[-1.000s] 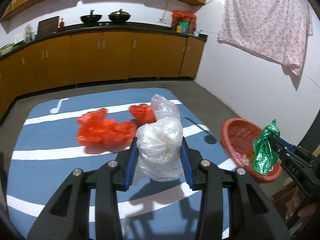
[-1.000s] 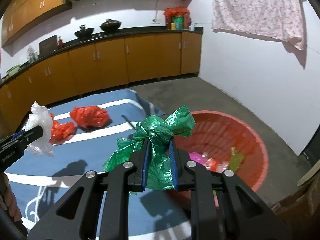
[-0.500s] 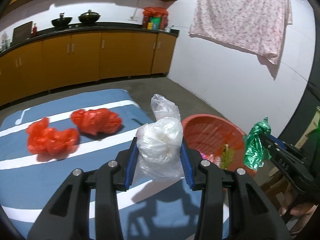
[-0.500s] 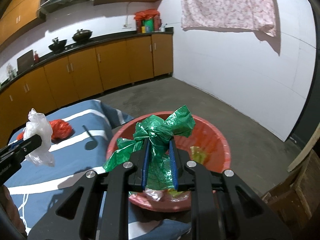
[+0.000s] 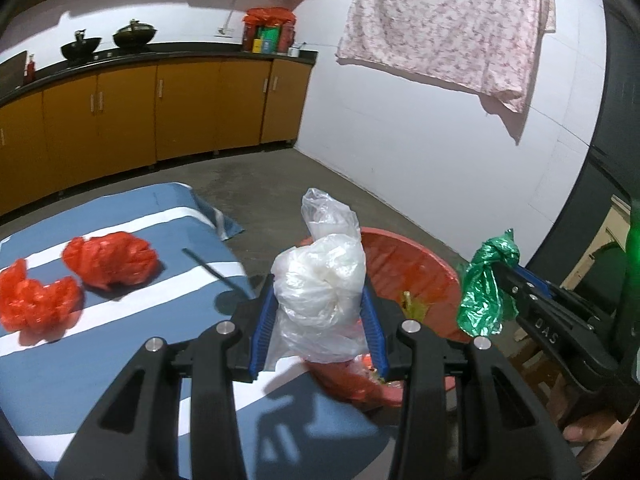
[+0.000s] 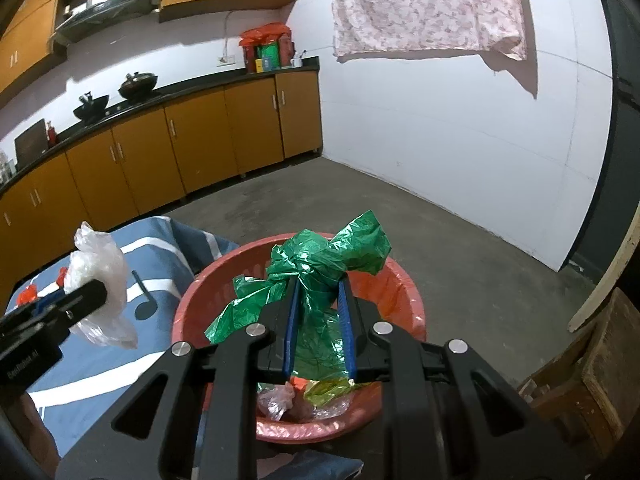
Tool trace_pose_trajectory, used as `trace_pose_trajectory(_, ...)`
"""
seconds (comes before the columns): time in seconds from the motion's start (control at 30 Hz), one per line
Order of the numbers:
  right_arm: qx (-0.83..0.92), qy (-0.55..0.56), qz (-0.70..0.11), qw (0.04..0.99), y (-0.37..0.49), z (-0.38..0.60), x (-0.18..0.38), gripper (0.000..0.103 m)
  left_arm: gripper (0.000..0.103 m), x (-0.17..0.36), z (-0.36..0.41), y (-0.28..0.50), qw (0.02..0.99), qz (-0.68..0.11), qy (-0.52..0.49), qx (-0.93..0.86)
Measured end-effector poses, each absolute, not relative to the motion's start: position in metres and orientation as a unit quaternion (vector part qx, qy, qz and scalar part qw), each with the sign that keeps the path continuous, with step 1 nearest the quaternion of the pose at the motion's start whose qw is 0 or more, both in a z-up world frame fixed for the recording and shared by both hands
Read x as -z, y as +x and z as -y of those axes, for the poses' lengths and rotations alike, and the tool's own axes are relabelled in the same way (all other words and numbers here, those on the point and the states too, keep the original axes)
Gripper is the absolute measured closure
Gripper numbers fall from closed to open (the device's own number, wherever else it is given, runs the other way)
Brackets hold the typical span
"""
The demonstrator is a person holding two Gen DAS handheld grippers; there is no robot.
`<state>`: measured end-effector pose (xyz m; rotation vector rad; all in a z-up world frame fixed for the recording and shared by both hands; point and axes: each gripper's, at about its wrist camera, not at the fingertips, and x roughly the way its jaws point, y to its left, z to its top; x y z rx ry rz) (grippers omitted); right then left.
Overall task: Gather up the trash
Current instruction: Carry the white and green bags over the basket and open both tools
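My left gripper [image 5: 318, 292] is shut on a crumpled clear plastic bag [image 5: 320, 280] and holds it over the near-left rim of the red basin [image 5: 416, 268]. It also shows in the right wrist view [image 6: 100, 280]. My right gripper [image 6: 318, 284] is shut on a knotted green plastic bag [image 6: 320, 264] and holds it above the middle of the red basin [image 6: 200, 320], which holds several bits of trash. The green bag also shows in the left wrist view [image 5: 486, 284]. Two red crumpled bags [image 5: 108, 260] [image 5: 36, 304] lie on the blue striped mat [image 5: 120, 360].
Orange kitchen cabinets [image 5: 160, 112] run along the back wall. A white wall [image 6: 460, 140] with a hanging floral cloth [image 6: 424, 4] stands to the right. A wooden stool [image 6: 592, 364] sits at the right of the basin. Bare concrete floor [image 6: 360, 208] lies beyond the basin.
Both grippers have moved right, away from the mat toward the basin. The green bag now hangs over the basin's middle and the clear bag over its rim. Both grips are unchanged.
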<state>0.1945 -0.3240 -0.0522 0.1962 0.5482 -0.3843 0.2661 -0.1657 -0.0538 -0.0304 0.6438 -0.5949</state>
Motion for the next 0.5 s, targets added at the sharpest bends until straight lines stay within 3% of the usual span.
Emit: trace_pose_trajectory(0.5, 0.209, 0.125, -0.262, 0.934, 0.203, 0.356, 0.058, 0.084, 0.063, 0.070, 0.217, 0.278, 0.887, -0.327, 0.000, 0.327)
